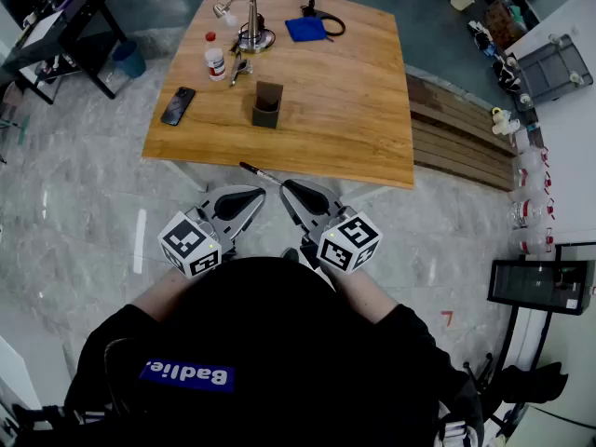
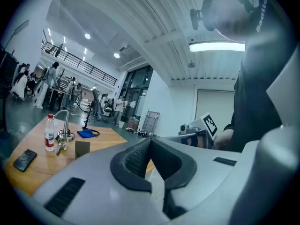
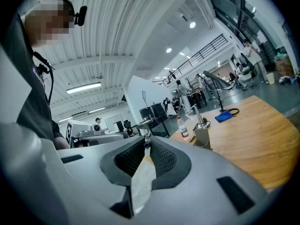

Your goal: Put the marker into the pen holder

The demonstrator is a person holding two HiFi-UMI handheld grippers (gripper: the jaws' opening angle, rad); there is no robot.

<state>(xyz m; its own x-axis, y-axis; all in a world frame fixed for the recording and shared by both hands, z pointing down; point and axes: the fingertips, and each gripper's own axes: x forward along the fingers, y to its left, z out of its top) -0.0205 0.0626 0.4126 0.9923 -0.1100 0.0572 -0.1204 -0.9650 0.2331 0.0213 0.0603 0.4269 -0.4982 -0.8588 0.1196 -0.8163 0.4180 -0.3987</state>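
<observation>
Right tongs are closed on the marker. The head view shows the thin dark stick held by one end at the tong tips, pointing forward and left, out over the floor just short of the tabletop edge. The right gripper view agrees: the pads meet at the tip with a small dark end of the marker pinched between them. My reading is that an end grip leaves most of the shaft free, so the free end can go into the holder first.

Left tongs are closed with nothing between them; the left gripper view shows the pads pressed together and bare. They sit low and close to the body beside the right tongs, probably parked so they stay out of the way.

The pen holder stands upright near the middle of the tabletop with its mouth open upward, well apart from the marker. A phone lies to its left. A bottle and a blue cloth sit farther back. Nothing stands between the near edge and the holder.

Judgement: transport has not begun. The next move calls for a forward reach, then tilting the marker toward vertical over the mouth. The risk is the long free end swinging in the end grip and catching the rim.
</observation>
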